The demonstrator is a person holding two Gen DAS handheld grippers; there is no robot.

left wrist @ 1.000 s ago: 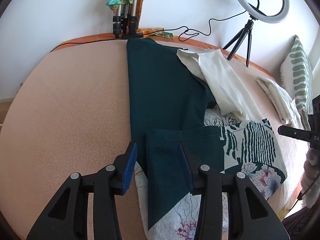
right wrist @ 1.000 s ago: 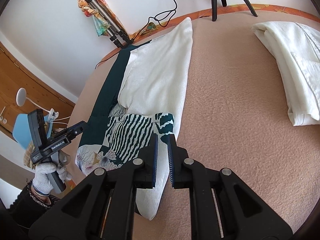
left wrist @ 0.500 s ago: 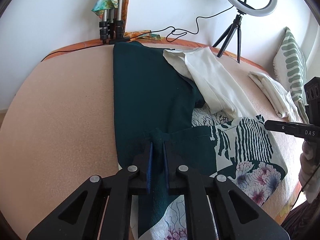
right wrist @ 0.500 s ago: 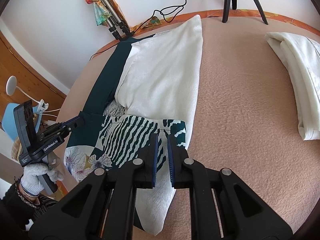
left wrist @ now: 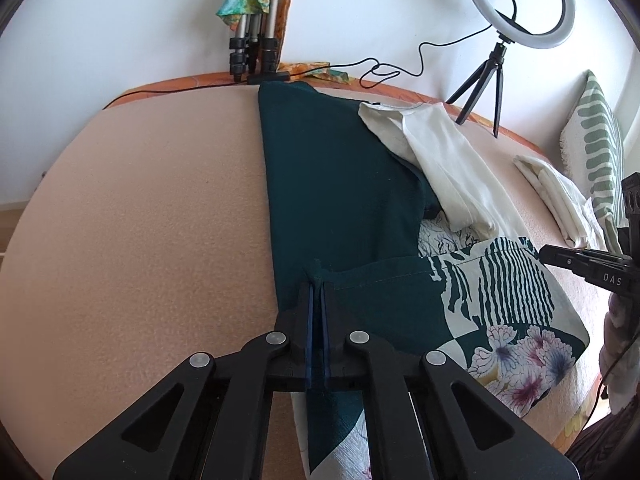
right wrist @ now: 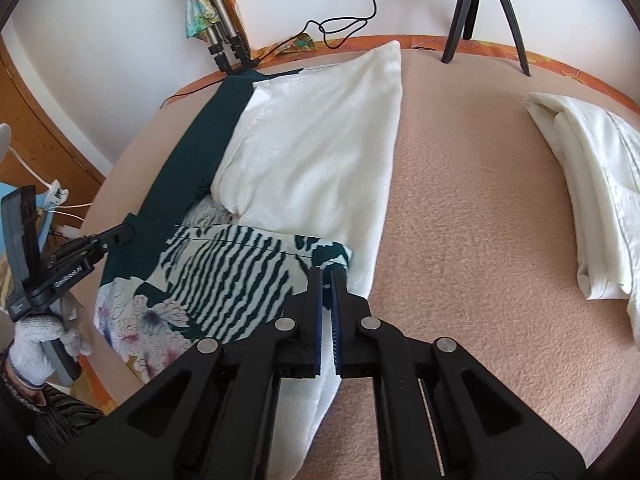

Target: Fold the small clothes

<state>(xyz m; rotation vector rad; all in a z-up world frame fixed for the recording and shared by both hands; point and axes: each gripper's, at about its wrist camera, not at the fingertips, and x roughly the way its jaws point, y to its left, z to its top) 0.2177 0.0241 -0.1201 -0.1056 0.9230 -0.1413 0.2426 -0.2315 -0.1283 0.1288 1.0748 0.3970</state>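
A garment with dark green, white and floral-striped panels (left wrist: 344, 184) lies lengthwise on the peach blanket (left wrist: 152, 216), its near hem folded back over itself. My left gripper (left wrist: 317, 280) is shut on the left corner of that folded green hem. My right gripper (right wrist: 327, 276) is shut on the right corner of the same hem, at the green and striped edge (right wrist: 224, 276). The garment's white side (right wrist: 320, 140) stretches away beyond it. Each gripper shows in the other's view: the right one (left wrist: 588, 264), the left one (right wrist: 92, 244).
A folded white cloth (right wrist: 592, 200) lies on the blanket to the right. A ring light on a tripod (left wrist: 516, 4), folded tripod legs (left wrist: 252, 52) and a cable stand at the far edge by the wall. A striped cushion (left wrist: 600, 160) leans at far right.
My left gripper went from open around the green hem corner to shut on it. Both grippers have moved forward a little, carrying the hem further over the garment.
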